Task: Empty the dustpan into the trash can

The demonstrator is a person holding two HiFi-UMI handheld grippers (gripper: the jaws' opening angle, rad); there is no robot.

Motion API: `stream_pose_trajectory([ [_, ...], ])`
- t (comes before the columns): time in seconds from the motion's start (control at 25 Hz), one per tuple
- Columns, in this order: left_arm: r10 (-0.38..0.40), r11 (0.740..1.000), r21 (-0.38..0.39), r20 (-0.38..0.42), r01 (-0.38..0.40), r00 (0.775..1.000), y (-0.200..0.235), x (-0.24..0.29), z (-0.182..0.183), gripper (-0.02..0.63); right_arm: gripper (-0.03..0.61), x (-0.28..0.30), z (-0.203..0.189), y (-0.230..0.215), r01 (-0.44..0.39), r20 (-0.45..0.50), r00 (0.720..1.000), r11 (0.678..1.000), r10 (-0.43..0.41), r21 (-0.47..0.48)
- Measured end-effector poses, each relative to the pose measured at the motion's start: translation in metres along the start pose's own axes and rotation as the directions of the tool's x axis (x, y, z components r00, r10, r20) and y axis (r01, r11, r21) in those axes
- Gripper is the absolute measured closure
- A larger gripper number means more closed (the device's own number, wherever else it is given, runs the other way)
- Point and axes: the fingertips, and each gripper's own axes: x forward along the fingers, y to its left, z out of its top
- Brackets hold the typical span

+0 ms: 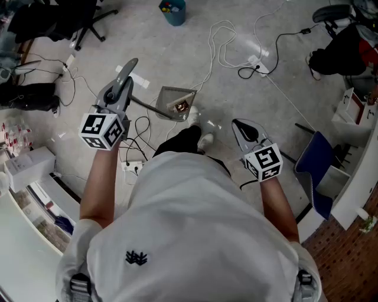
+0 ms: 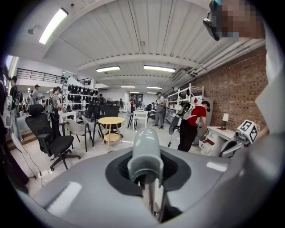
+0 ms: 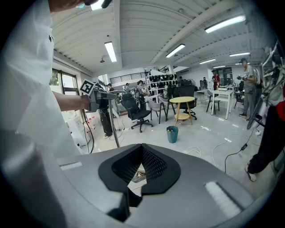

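Observation:
The grey dustpan (image 1: 175,102) hangs low over the floor on a long thin handle (image 1: 146,106), with some litter in its tray. My left gripper (image 1: 127,76) is shut on the handle's grey top end (image 2: 146,153). The teal trash can (image 1: 173,12) stands far ahead on the floor and also shows in the right gripper view as the trash can (image 3: 172,134). My right gripper (image 1: 241,127) hangs beside my right leg, shut and holding nothing. A sliver of the dustpan (image 3: 139,174) shows past the right gripper (image 3: 140,171).
White and black cables (image 1: 227,50) loop over the floor between me and the trash can. A power strip (image 1: 133,167) lies by my left foot. Office chairs (image 3: 136,111), a round table (image 2: 110,121), a blue folder rack (image 1: 316,168) and several people stand around.

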Motion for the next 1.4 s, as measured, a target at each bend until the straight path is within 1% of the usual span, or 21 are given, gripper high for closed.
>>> stream_pose_trajectory([
  [0.24, -0.053, 0.996, 0.071, 0.008, 0.052, 0.999, -0.010, 0.014, 0.002, 0.522, 0.578, 0.037, 0.032, -0.012, -0.023, -0.011, 1.000, 0.999, 0.022, -0.031],
  [0.36, -0.056, 0.995, 0.080, 0.023, 0.054, 0.998, -0.005, 0.024, 0.006, 0.522, 0.578, 0.056, 0.052, -0.021, -0.047, -0.044, 0.998, 0.996, 0.044, -0.078],
  [0.44, -0.060, 0.995, 0.082, 0.036, 0.057, 0.998, 0.003, 0.035, 0.011, 0.522, 0.578, 0.072, 0.068, -0.033, -0.049, -0.061, 0.997, 0.993, 0.043, -0.103],
  [0.52, -0.076, 0.994, 0.086, 0.047, 0.071, 0.996, 0.008, 0.046, 0.015, 0.521, 0.578, 0.086, 0.086, -0.044, -0.037, -0.056, 0.998, 0.993, 0.030, -0.114],
  [0.64, -0.084, 0.993, 0.095, 0.079, 0.077, 0.993, 0.020, 0.055, 0.023, 0.522, 0.575, 0.107, 0.112, -0.055, -0.037, -0.019, 0.999, 0.991, 0.035, -0.132],
  [0.8, -0.051, 0.996, 0.075, 0.108, 0.043, 0.993, 0.051, 0.066, 0.029, 0.522, 0.529, 0.140, 0.131, -0.056, -0.072, -0.029, 0.997, 0.985, 0.068, -0.160],
  [0.84, -0.043, 0.997, 0.069, 0.112, 0.035, 0.993, 0.058, 0.069, 0.030, 0.522, 0.527, 0.148, 0.137, -0.055, -0.085, -0.034, 0.996, 0.981, 0.081, -0.172],
  [0.96, -0.027, 0.997, 0.074, 0.130, 0.018, 0.991, 0.071, 0.083, 0.041, 0.522, 0.502, 0.171, 0.153, -0.064, -0.123, -0.036, 0.992, 0.974, 0.119, -0.191],
  [1.12, 0.005, 0.997, 0.081, 0.123, -0.015, 0.992, 0.082, 0.113, 0.050, 0.522, 0.502, 0.201, 0.167, -0.089, -0.178, -0.050, 0.984, 0.964, 0.172, -0.195],
  [1.28, 0.030, 0.995, 0.089, 0.106, -0.040, 0.994, 0.103, 0.148, 0.065, 0.522, 0.503, 0.238, 0.192, -0.119, -0.240, -0.060, 0.971, 0.949, 0.233, -0.204],
  [1.4, 0.065, 0.994, 0.080, 0.091, -0.072, 0.994, 0.118, 0.170, 0.074, 0.522, 0.530, 0.261, 0.204, -0.146, -0.293, -0.065, 0.956, 0.937, 0.286, -0.191],
])
